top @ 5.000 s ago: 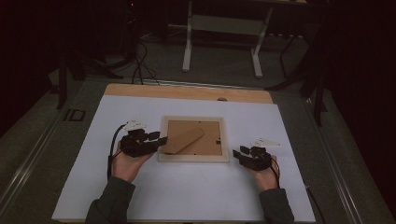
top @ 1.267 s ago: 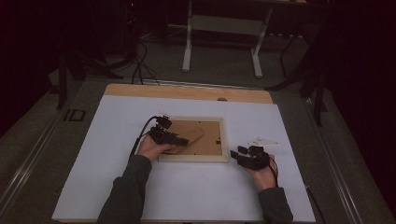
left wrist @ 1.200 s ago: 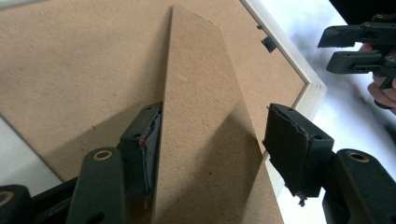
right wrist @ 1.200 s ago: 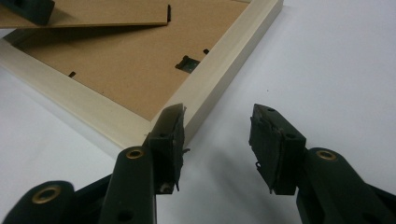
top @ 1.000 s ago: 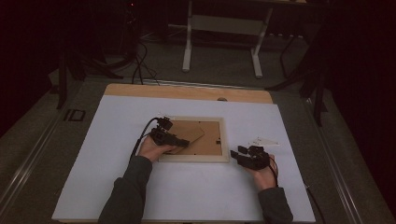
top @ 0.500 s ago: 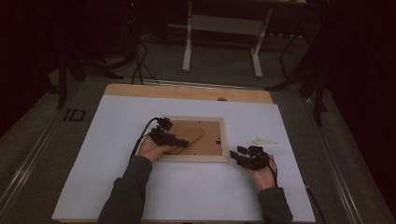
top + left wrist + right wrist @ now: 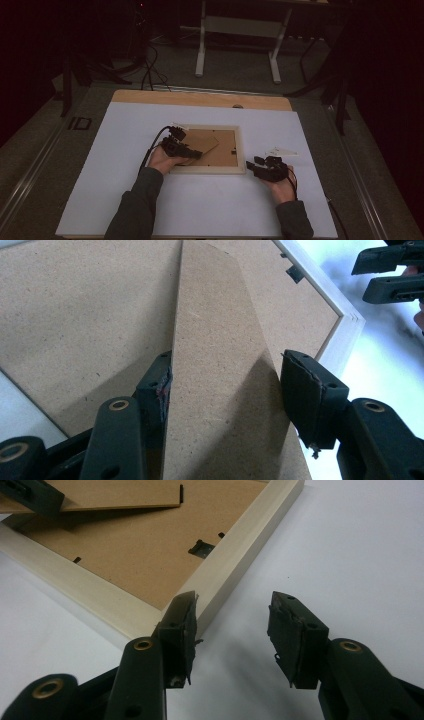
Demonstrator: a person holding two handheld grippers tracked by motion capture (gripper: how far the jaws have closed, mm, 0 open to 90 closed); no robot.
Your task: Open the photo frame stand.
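While no writing reads on the picture frame [image 7: 239, 150], both tongs stand spread, the left tongs [image 7: 225, 385] straddling its stand flap [image 7: 220, 365].

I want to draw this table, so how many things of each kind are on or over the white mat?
Picture frames: 1, lying face down, the picture frame
Cardboard stand flaps on its back: 1, the stand flap
Black grippers: 2, the left gripper and the right gripper
Small white pieces: 1, the white piece
Total: 5
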